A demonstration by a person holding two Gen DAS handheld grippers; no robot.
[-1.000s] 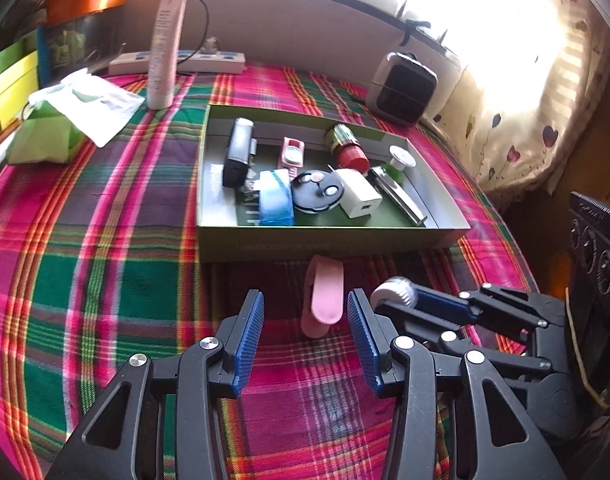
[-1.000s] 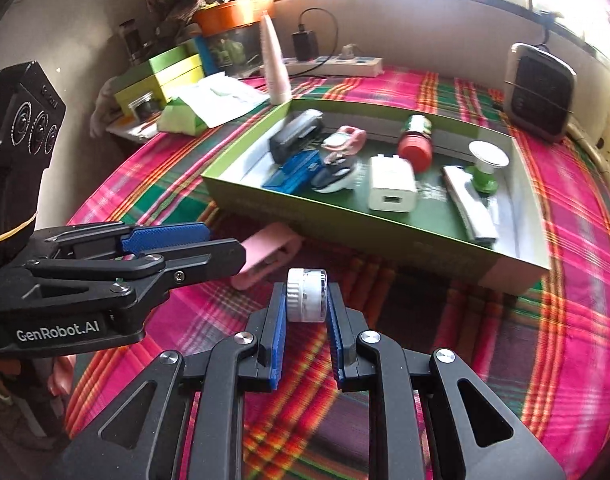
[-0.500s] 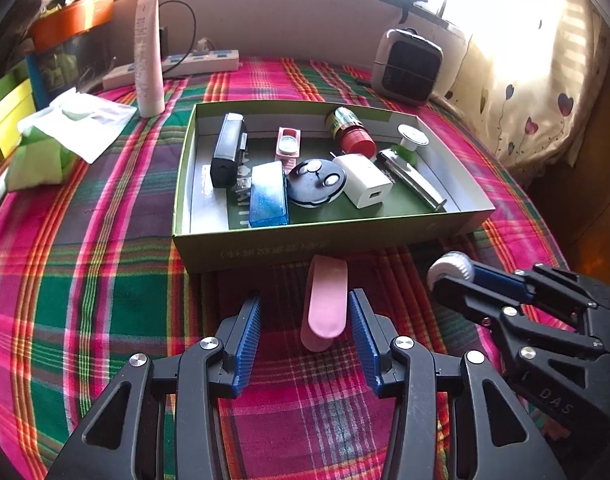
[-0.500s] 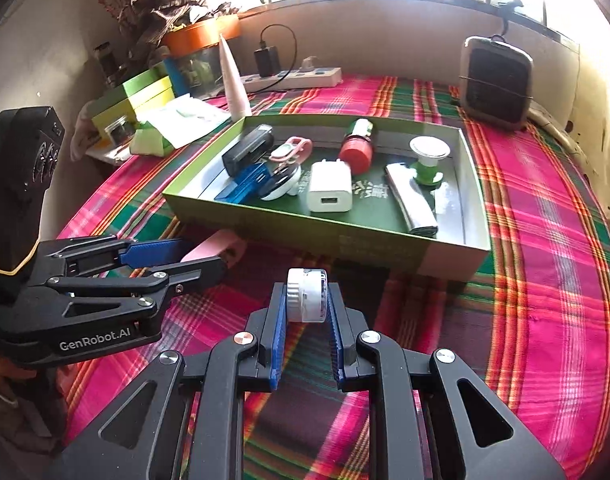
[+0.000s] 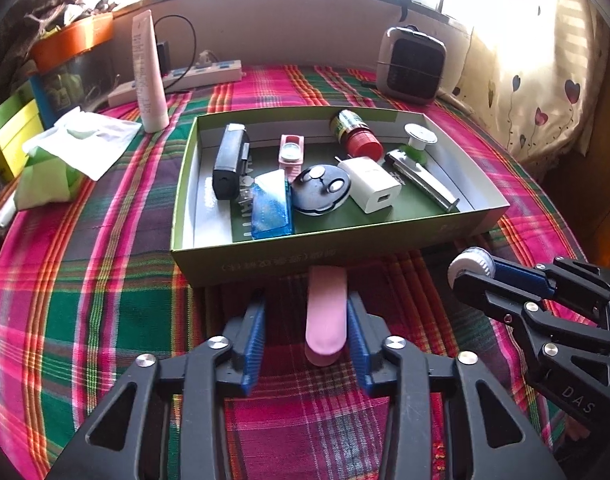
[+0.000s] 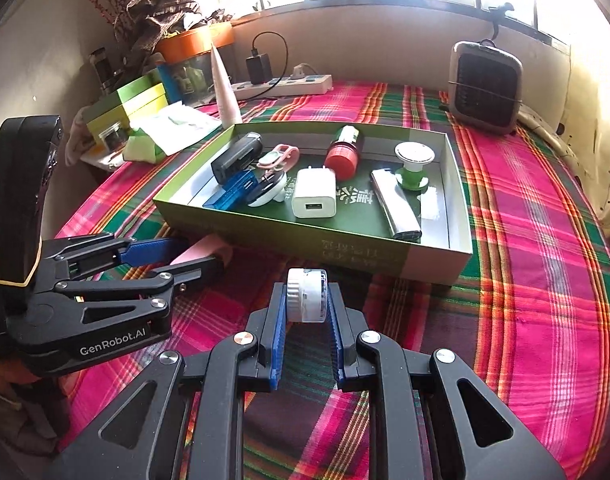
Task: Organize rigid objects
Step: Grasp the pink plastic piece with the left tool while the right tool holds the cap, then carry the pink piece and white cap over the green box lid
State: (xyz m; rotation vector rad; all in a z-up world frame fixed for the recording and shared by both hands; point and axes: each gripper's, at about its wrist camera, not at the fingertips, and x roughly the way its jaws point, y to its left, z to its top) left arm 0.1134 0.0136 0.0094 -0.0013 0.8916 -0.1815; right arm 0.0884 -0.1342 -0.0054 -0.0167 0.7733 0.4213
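Note:
A pink oblong case (image 5: 327,316) lies on the plaid cloth against the front wall of the green tray (image 5: 265,258). My left gripper (image 5: 305,308) straddles it with jaws closing. The right pad (image 5: 355,332) touches the case, while the left pad (image 5: 255,332) stands a little apart. In the right wrist view this gripper (image 6: 201,256) and the pink case (image 6: 203,250) sit at the left. My right gripper (image 6: 307,300) is shut on a small white ribbed roll (image 6: 307,296), held above the cloth before the tray (image 6: 345,248); the roll (image 5: 471,266) shows at the right.
The tray holds several small items: a black case (image 5: 229,160), a blue box (image 5: 271,208), a white charger (image 5: 371,184), a red-capped bottle (image 5: 355,134). Behind stand a heater (image 5: 411,66), a white tube (image 5: 149,76), a power strip (image 5: 177,80) and a tissue pack (image 5: 65,156).
The left jaws have narrowed around the pink case, and the gripper has reached further over it. The right gripper still holds the white roll, now a little further right of the left gripper.

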